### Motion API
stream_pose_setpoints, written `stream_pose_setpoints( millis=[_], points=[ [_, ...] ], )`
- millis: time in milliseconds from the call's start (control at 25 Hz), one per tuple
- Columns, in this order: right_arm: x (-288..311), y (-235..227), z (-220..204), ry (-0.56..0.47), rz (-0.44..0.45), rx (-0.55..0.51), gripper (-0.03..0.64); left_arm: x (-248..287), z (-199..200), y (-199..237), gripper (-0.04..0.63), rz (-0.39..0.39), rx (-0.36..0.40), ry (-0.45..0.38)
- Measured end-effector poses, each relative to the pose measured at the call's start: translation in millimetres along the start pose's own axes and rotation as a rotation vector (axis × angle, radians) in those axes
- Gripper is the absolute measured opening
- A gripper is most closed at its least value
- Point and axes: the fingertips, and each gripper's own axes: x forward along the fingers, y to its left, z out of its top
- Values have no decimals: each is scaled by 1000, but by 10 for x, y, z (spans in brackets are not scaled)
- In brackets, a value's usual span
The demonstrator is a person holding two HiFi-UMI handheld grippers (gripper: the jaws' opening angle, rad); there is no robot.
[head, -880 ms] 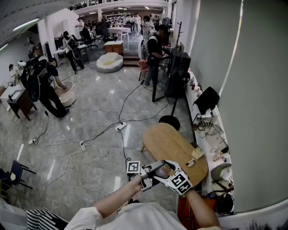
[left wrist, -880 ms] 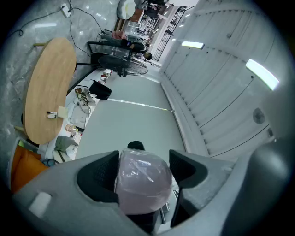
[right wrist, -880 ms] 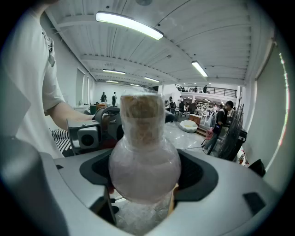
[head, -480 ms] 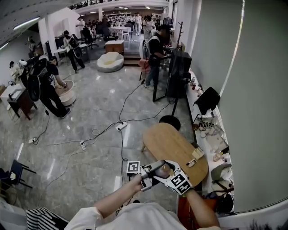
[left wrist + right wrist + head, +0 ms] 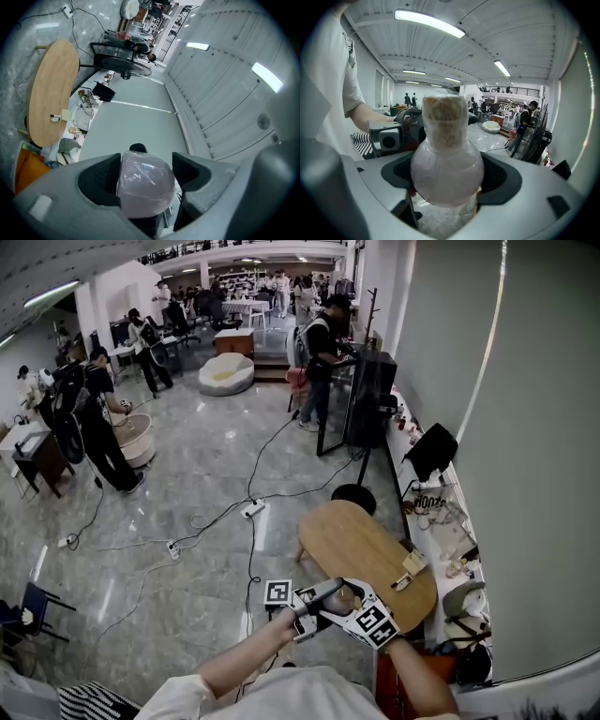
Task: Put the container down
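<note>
The container (image 5: 446,164) is a clear, round-bellied flask wrapped in film, with a brown plug in its neck. My right gripper (image 5: 447,176) is shut on its round belly, and both pads touch it. In the left gripper view the container (image 5: 145,185) shows as a pale pink dome filling the jaws of my left gripper (image 5: 146,176), which is shut on it. In the head view the left gripper (image 5: 317,602) and the right gripper (image 5: 350,600) meet around the container (image 5: 339,596) in front of my chest, above the floor and just short of the oval wooden table (image 5: 361,549).
Small objects (image 5: 408,568) lie at the table's right end. A cluttered ledge (image 5: 441,521) runs along the right wall, with an orange bag (image 5: 398,681) below it. A fan base (image 5: 354,495) stands beyond the table. Cables and a power strip (image 5: 251,508) cross the floor. People stand far off.
Both grippers and the container keep their place. Only the head view has shifted slightly.
</note>
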Motion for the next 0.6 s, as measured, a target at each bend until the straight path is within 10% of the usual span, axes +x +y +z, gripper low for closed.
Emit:
stream_pose_setpoints(
  millis=[600],
  points=[
    [487, -126, 62, 6, -28, 57, 394, -186, 443, 59, 345, 28, -40, 31]
  ],
)
